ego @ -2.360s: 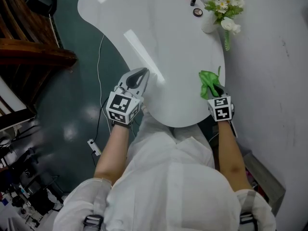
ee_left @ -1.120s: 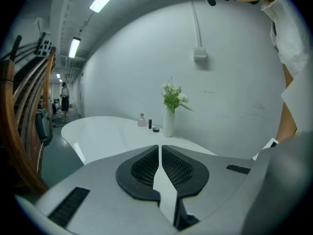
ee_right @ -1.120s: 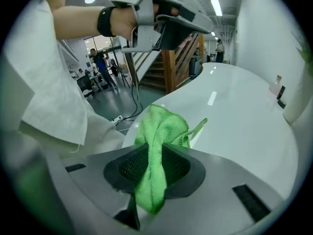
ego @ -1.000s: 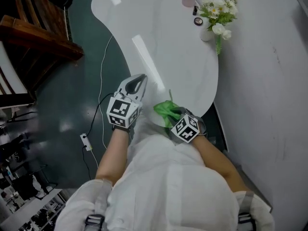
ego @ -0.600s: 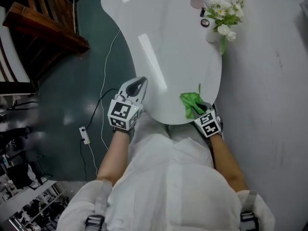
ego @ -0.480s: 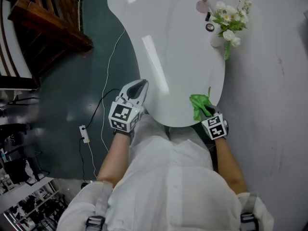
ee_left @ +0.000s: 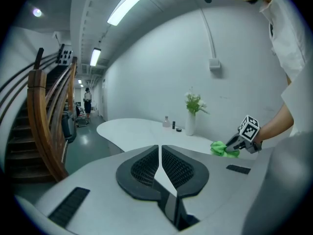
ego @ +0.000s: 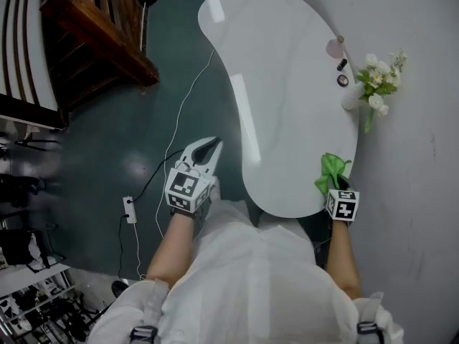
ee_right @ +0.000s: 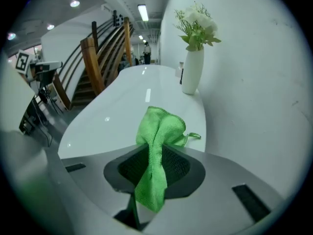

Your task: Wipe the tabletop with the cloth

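Observation:
The white curved tabletop (ego: 287, 92) runs from my body toward the far wall. The green cloth (ego: 330, 170) lies bunched on its near right edge, with my right gripper (ego: 336, 186) shut on it. In the right gripper view the cloth (ee_right: 159, 131) is pinched between the jaws, and its free end rests on the tabletop (ee_right: 127, 106). My left gripper (ego: 210, 147) hangs over the floor beside the table's left edge. Its jaws are shut and hold nothing (ee_left: 160, 151). The left gripper view also catches the cloth (ee_left: 222, 149) at the right.
A white vase of flowers (ego: 371, 92) stands at the table's right edge, near the wall (ego: 416, 156). Small cosmetic items (ego: 343, 79) sit just beyond it. A wooden staircase (ego: 100, 41) rises at the far left. A cable (ego: 179, 120) and a plug (ego: 129, 210) lie on the floor.
My right gripper swept the cloth left along the near edge of the table, then back to the right edge. The left gripper stayed shut beside the table. The head view shifted.

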{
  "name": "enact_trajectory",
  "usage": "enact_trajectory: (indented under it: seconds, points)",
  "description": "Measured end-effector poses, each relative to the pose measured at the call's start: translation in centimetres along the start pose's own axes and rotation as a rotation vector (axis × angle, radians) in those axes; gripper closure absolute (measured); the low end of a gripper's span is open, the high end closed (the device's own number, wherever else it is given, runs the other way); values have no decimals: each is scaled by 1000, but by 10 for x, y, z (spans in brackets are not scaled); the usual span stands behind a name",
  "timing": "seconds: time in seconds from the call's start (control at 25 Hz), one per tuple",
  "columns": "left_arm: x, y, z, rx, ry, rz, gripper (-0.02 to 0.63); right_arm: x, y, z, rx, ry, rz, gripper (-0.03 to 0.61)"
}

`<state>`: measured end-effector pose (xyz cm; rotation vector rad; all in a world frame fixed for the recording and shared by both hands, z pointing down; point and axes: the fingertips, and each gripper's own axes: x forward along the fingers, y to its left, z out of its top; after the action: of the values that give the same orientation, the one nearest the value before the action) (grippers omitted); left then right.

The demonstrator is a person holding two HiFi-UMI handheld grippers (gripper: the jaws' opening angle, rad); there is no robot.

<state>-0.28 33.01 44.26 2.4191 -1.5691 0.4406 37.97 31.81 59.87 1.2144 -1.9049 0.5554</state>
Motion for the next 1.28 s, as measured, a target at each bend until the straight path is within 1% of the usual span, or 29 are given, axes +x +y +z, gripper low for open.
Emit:
enact_trajectory:
  seconds: [0.08,0.24,0.4,0.48,0.56,0.68,0.76,0.84,1.0,1.12,1.28]
  points:
    - [-11,32,-1,-3,-7,1,581,6,26,36,52,-57,5,502]
    - [-29,96,-8,-8,-17,-27,581,23,88,95,109,-127,-15,502]
    - [-42,175,7,-3,-62,-41,581,39,142,166,218,-225,-50,502]
    - [-49,215,10,3,-70,-45,581,50,170,198,276,-261,-55,502]
    - [-56,242,6,15,-68,-58,581,58,197,214,308,-270,-46,502]
    - [-60,272,7,24,-86,-75,581,68,221,228,296,-264,-44,502]
    - [-57,288,14,13,-101,-78,581,72,226,240,276,-253,-51,502]
    - [-47,294,22,4,-112,-94,581,77,224,250,262,-242,-65,502]
    - [-5,303,44,43,-123,-173,581,100,213,277,277,-252,-104,502]
    - [36,322,62,72,-116,-207,581,128,202,313,289,-281,-117,502]
    - [96,360,96,103,-95,-258,581,160,183,370,322,-307,-153,502]
